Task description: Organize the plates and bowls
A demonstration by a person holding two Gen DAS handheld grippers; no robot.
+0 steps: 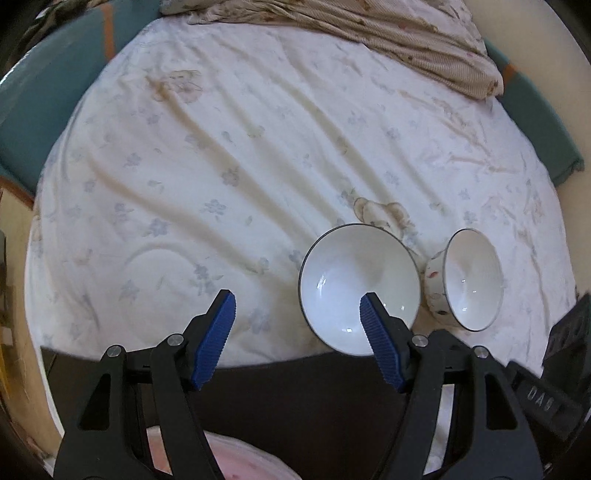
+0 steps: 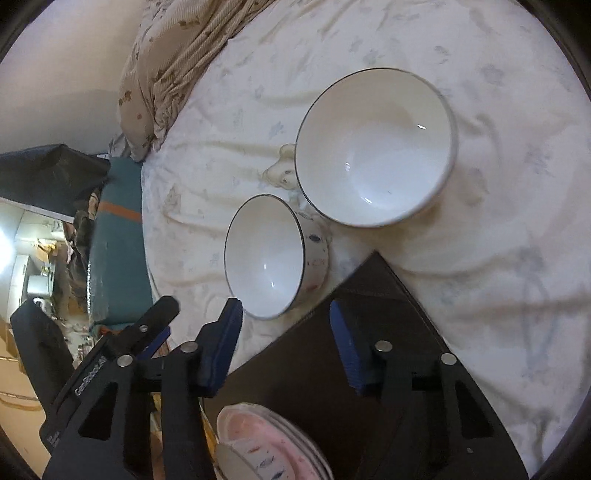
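Observation:
Two white bowls with dark rims sit on a floral bedsheet. The large bowl (image 1: pixel 360 284) (image 2: pixel 376 147) lies just beyond my left gripper's right finger. The small speckled bowl (image 1: pixel 469 278) (image 2: pixel 269 258) is tipped on its side beside it, just ahead of my right gripper's left finger. A stack of pink plates (image 2: pixel 266 443) (image 1: pixel 236 459) with a small patterned bowl on it rests on a dark board (image 2: pixel 369 387) below both grippers. My left gripper (image 1: pixel 297 306) is open and empty. My right gripper (image 2: pixel 286 314) is open and empty.
A rumpled beige blanket (image 1: pixel 388 33) (image 2: pixel 177 55) lies at the far end of the bed. A teal bed frame (image 1: pixel 44 107) (image 2: pixel 118 240) runs along the edge. The other gripper's body (image 2: pixel 122 350) shows at the lower left of the right wrist view.

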